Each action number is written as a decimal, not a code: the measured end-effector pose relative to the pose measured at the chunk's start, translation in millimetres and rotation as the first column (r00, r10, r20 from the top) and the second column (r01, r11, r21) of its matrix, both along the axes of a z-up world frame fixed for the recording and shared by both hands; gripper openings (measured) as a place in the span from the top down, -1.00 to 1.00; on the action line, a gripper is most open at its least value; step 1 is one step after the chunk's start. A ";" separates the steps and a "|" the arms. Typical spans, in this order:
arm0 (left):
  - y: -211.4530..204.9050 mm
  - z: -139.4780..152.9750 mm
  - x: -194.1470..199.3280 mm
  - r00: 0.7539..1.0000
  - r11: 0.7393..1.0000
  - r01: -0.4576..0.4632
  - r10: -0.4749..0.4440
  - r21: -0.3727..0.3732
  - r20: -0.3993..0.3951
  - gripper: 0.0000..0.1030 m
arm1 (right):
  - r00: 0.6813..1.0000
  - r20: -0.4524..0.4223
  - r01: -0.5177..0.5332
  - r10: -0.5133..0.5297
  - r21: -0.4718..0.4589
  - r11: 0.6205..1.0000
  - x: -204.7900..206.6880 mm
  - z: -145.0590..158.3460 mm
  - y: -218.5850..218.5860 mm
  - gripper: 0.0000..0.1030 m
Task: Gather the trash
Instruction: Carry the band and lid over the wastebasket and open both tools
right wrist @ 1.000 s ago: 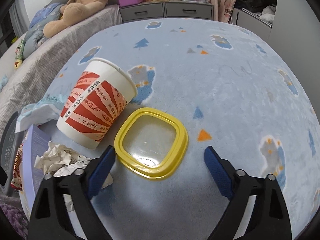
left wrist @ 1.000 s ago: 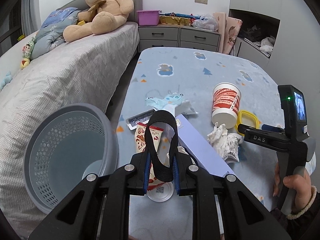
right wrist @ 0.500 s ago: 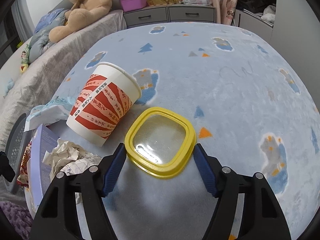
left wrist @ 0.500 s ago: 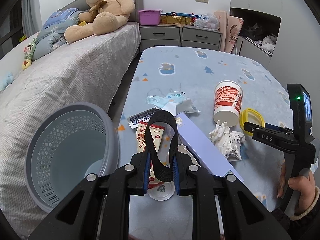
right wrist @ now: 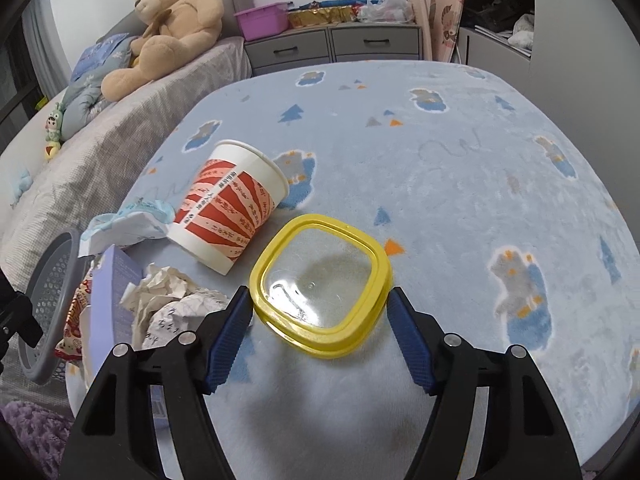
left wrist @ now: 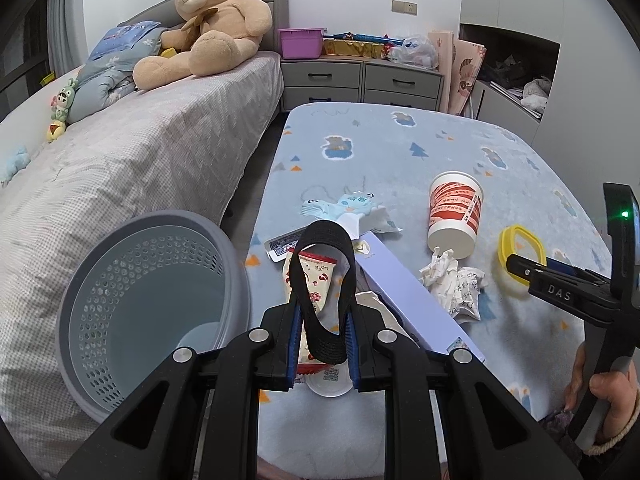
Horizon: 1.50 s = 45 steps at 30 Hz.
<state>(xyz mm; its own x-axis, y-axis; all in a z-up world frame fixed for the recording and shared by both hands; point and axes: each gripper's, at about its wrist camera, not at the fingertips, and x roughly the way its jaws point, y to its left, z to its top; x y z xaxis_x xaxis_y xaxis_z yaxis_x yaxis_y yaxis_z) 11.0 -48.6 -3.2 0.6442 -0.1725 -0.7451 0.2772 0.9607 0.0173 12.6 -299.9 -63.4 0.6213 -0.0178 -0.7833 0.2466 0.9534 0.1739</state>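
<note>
My left gripper [left wrist: 322,344] is shut on a black band loop [left wrist: 324,280], held above the table's near edge beside the grey perforated bin [left wrist: 148,304]. My right gripper [right wrist: 320,312] has closed on the yellow-rimmed clear lid [right wrist: 320,280], its pads touching both sides; the lid looks slightly lifted at the near edge. It also shows in the left wrist view [left wrist: 520,248]. A red-striped paper cup [right wrist: 232,208] stands upside down left of the lid. Crumpled paper [right wrist: 168,300], a purple box [left wrist: 408,292] and a snack wrapper [left wrist: 316,280] lie nearby.
The table has a blue patterned cloth [right wrist: 440,160]. A blue-white wrapper [left wrist: 348,208] and a small card [left wrist: 284,246] lie near the middle. A bed [left wrist: 120,160] with a teddy bear stands left, behind the bin. Drawers [left wrist: 360,80] stand at the back.
My right gripper's jaws have closed from wide open onto the yellow lid. The left gripper has kept hold of the black band and drifted slightly back.
</note>
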 end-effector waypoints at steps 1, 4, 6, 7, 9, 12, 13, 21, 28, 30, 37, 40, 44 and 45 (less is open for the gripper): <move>2.1 0.5 -0.2 1.000 1.000 -0.001 0.001 -0.001 0.003 0.64 | 1.000 0.003 0.002 -0.002 0.002 1.000 -2.2 1.6 0.8 -0.31; 6.9 1.6 -1.6 1.000 1.000 -0.006 0.006 -0.010 0.004 0.64 | 1.000 0.014 0.003 -0.003 0.006 1.000 -10.0 6.9 5.6 -0.31; 11.2 2.3 -2.5 1.000 1.000 -0.011 0.011 -0.013 0.005 0.64 | 1.000 0.021 0.001 -0.001 0.004 1.000 -14.4 11.2 9.2 -0.31; 13.4 2.7 -2.4 1.000 1.000 -0.012 0.012 -0.016 0.005 0.64 | 1.000 0.026 0.000 0.000 0.003 1.000 -16.8 13.5 11.3 -0.31; 17.6 3.6 -3.3 1.000 1.000 -0.016 0.017 -0.020 0.010 0.64 | 0.999 0.033 -0.003 0.002 0.005 1.000 -21.1 18.3 16.2 -0.31; 26.8 4.8 -3.9 0.999 0.999 -0.030 0.030 -0.031 0.010 0.64 | 0.999 0.047 -0.015 0.014 0.009 1.000 -27.1 26.3 25.7 -0.31; 30.2 5.5 -3.8 0.999 0.999 -0.036 0.037 -0.034 0.011 0.64 | 0.999 0.051 -0.019 0.019 0.009 1.000 -28.1 28.7 28.4 -0.31; 54.4 11.7 -4.3 0.997 0.996 -0.078 0.080 -0.053 0.025 0.64 | 0.993 0.078 -0.089 0.089 -0.004 0.996 -28.5 46.4 63.8 -0.31; 78.0 13.0 -1.0 0.992 0.991 -0.123 0.124 -0.052 0.027 0.64 | 0.981 0.098 -0.169 0.169 -0.006 0.986 -19.7 56.8 100.1 -0.31; 84.4 12.9 0.7 0.990 0.989 -0.136 0.138 -0.049 0.027 0.64 | 0.975 0.103 -0.197 0.196 -0.005 0.980 -16.7 58.9 110.8 -0.31; 111.8 15.0 8.7 0.981 0.981 -0.192 0.193 -0.022 0.032 0.64 | 0.943 0.115 -0.314 0.312 0.000 0.949 0.5 63.8 156.4 -0.31; 125.4 15.5 13.7 0.975 0.975 -0.221 0.221 -0.009 0.032 0.64 | 0.926 0.122 -0.361 0.357 0.015 0.932 10.7 63.8 175.8 -0.31; 145.0 14.4 23.5 0.964 0.964 -0.265 0.265 -0.012 0.024 0.64 | 0.902 0.120 -0.420 0.415 0.027 0.907 25.9 63.0 201.3 -0.31; 150.1 12.8 26.6 0.962 0.962 -0.274 0.274 -0.012 0.019 0.64 | 0.895 0.117 -0.437 0.431 0.028 0.899 30.1 62.1 208.7 -0.31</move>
<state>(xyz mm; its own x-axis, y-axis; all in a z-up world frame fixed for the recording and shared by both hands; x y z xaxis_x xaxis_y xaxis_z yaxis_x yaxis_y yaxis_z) 37.6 101.5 9.6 0.6827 0.0057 -0.7307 0.0033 0.9999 0.0109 42.7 -91.2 -1.3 0.6362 0.3120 -0.7057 -0.2124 0.9501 0.2286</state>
